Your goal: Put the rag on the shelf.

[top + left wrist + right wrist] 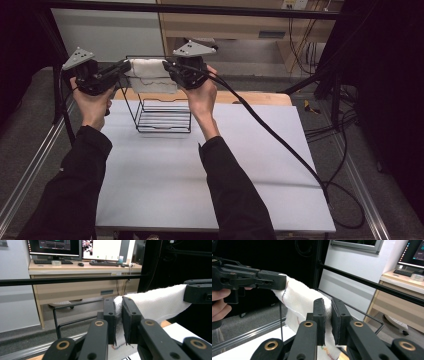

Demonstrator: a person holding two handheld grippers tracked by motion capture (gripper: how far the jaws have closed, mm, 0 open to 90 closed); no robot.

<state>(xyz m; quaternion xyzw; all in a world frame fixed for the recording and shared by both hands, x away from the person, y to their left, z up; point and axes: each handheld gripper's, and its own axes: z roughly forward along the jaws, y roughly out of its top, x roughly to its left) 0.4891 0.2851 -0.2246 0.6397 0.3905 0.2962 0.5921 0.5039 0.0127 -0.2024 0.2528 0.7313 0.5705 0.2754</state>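
Observation:
A white towel (150, 76) with coloured stitching hangs stretched between my two grippers, above a black wire rack (165, 120) at the far side of the grey table (165, 175). My left gripper (125, 66) is shut on the towel's left end, and my right gripper (168, 65) is shut on its right end. In the left gripper view the towel (155, 302) is pinched between my jaws (118, 305) and runs right to the other gripper (197, 291). In the right gripper view the cloth (299, 300) is clamped in my jaws (327, 305) and leads left to the other gripper (272, 280).
A black frame bar (70, 280) crosses behind the rack. Beyond it stands a wooden desk (75, 267) with monitors and keyboards. A thick cable (280, 140) trails from the right gripper across the table's right side. Aluminium rails flank the table.

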